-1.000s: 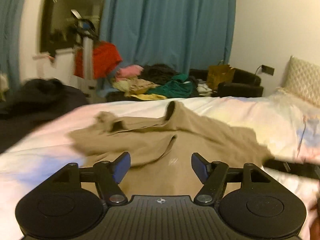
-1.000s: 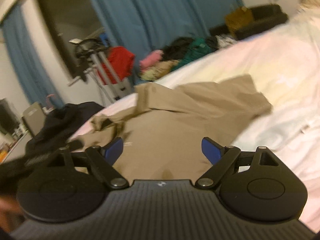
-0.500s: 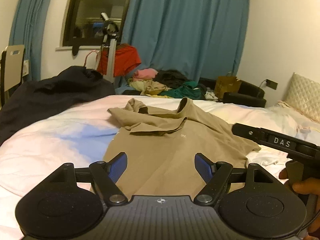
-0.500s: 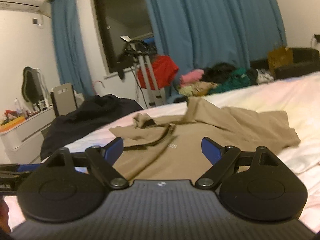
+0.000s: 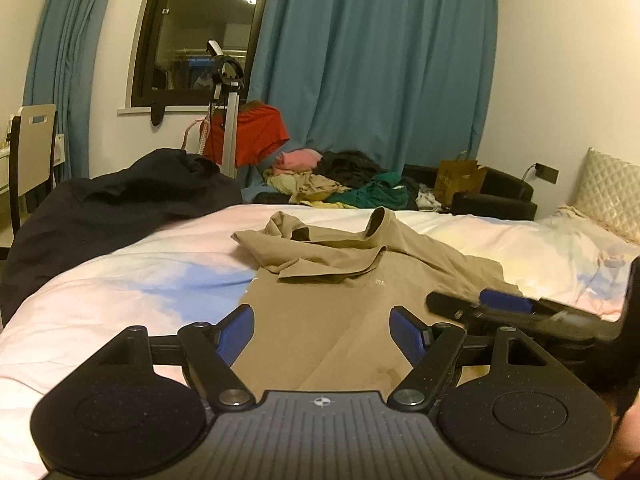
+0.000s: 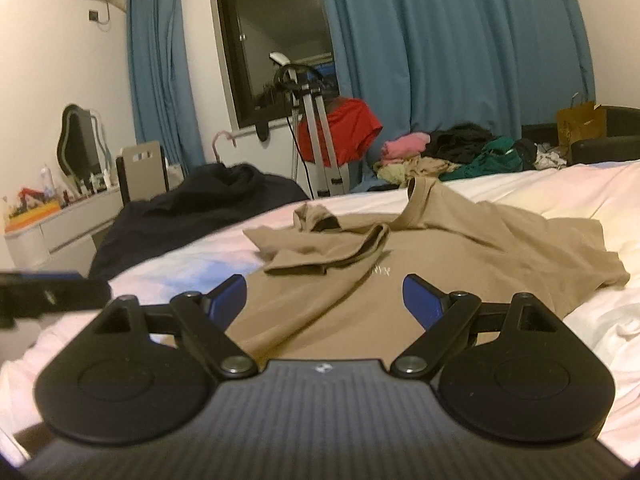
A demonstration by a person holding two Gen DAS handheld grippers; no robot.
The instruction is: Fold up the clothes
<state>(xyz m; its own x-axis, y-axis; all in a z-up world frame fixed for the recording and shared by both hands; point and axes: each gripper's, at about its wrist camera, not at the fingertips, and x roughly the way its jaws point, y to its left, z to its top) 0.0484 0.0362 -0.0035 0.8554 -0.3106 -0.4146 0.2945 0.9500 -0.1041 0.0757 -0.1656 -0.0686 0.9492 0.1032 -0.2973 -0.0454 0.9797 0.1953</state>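
Observation:
A tan T-shirt [image 5: 340, 292] lies spread on the bed, its left sleeve folded over the chest and its collar standing up at the far end; it also shows in the right wrist view [image 6: 440, 256]. My left gripper [image 5: 322, 334] is open and empty just above the shirt's near hem. My right gripper [image 6: 324, 300] is open and empty over the same hem; it also shows in the left wrist view [image 5: 480, 306], to the right. The left gripper's tip shows at the left edge of the right wrist view [image 6: 52, 294].
The bed [image 5: 132, 280] has a pale pink and blue cover. A dark garment [image 5: 120, 200] is heaped at its far left. A clothes pile [image 5: 340, 180], a stand with a red shirt [image 5: 248, 136], a black sofa [image 5: 496, 196] and blue curtains stand beyond.
Both grippers have drawn back and steadied, level and side by side at the shirt's near hem. The shirt has not moved. Both stay open.

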